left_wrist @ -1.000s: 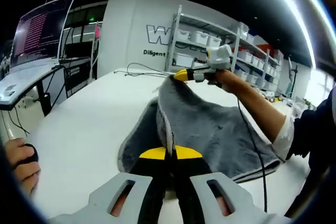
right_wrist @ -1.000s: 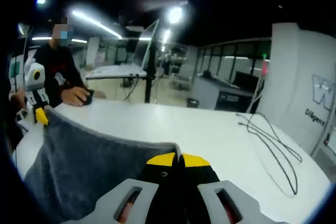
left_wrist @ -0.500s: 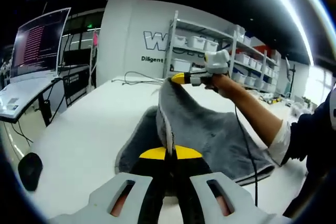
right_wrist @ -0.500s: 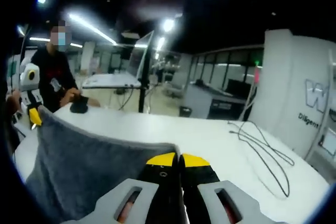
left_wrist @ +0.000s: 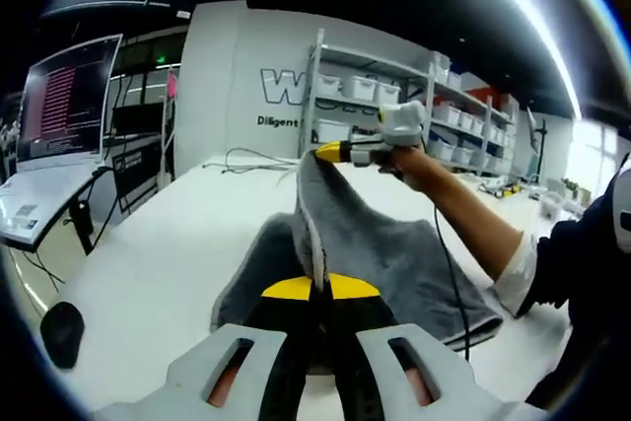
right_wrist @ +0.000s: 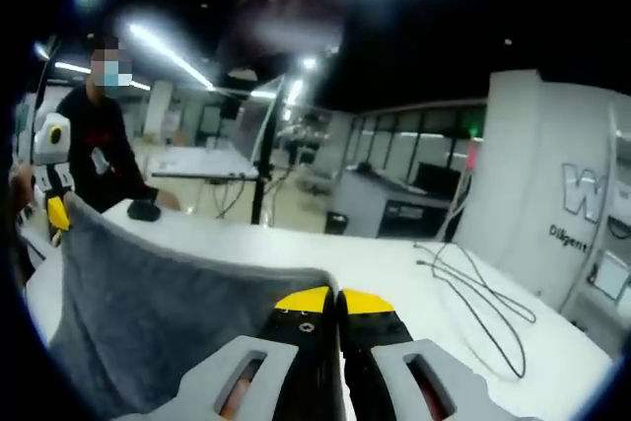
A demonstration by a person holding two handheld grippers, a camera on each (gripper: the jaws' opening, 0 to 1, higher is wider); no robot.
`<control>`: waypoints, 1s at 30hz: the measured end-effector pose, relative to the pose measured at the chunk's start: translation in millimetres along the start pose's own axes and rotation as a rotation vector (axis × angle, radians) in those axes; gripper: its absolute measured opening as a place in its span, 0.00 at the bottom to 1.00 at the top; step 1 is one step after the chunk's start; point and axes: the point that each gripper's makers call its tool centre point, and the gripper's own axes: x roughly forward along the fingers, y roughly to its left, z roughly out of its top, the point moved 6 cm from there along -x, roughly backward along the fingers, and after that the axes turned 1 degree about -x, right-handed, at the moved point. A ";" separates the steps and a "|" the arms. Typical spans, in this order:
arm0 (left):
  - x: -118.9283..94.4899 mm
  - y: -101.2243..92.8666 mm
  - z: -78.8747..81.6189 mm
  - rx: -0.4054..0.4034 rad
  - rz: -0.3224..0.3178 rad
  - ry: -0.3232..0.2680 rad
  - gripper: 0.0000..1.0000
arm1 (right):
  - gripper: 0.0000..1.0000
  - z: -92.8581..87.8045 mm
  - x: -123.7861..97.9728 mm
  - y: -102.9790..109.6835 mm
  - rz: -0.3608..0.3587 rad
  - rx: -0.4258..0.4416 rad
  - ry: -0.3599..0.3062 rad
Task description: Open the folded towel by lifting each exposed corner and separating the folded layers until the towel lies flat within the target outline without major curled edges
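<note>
my left claw (left_wrist: 317, 288) and right claw (right_wrist: 337, 299) each pinch a corner of the grey towel (left_wrist: 394, 253), top layer raised off the white desk (left_wrist: 148, 263), the rest lying on it. i judge i'm mid-unfold; next, spread and lay it flat.

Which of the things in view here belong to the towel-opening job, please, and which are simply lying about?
Part of the job:
grey towel, lifted off the white table
left claw, shut on the towel's edge
right claw, shut on another edge

Just lying about:
black cable on the table
black mouse
monitor on the neighbouring desk
</note>
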 end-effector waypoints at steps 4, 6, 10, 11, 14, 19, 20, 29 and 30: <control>-2.2 -1.6 2.3 0.005 -0.003 -0.009 0.03 | 0.00 8.7 -4.5 -1.0 -0.012 -0.021 -0.011; -2.9 -1.9 3.0 0.007 -0.003 -0.012 0.03 | 0.00 13.1 -8.0 0.6 -0.019 -0.039 -0.010; -5.9 -4.5 6.2 0.010 -0.006 -0.021 0.02 | 0.00 22.5 -16.2 5.6 -0.030 -0.063 -0.022; -6.6 -5.3 7.2 0.012 -0.009 -0.025 0.02 | 0.00 24.8 -16.8 4.1 -0.032 -0.067 -0.026; -8.6 -8.7 9.8 0.020 -0.024 -0.048 0.02 | 0.00 26.4 -17.3 -1.0 -0.040 -0.076 -0.027; -11.3 -13.0 14.1 0.020 -0.038 -0.067 0.02 | 0.00 25.9 -18.5 -6.1 -0.051 -0.084 -0.024; -12.3 -14.0 15.7 0.020 -0.043 -0.073 0.02 | 0.00 26.8 -19.2 -7.3 -0.052 -0.086 -0.026; -17.2 -24.9 31.9 0.031 -0.104 -0.100 0.02 | 0.00 37.0 -21.0 -11.4 -0.071 -0.087 -0.048; -17.5 -26.3 33.7 0.033 -0.110 -0.102 0.02 | 0.00 37.5 -21.5 -12.0 -0.069 -0.086 -0.047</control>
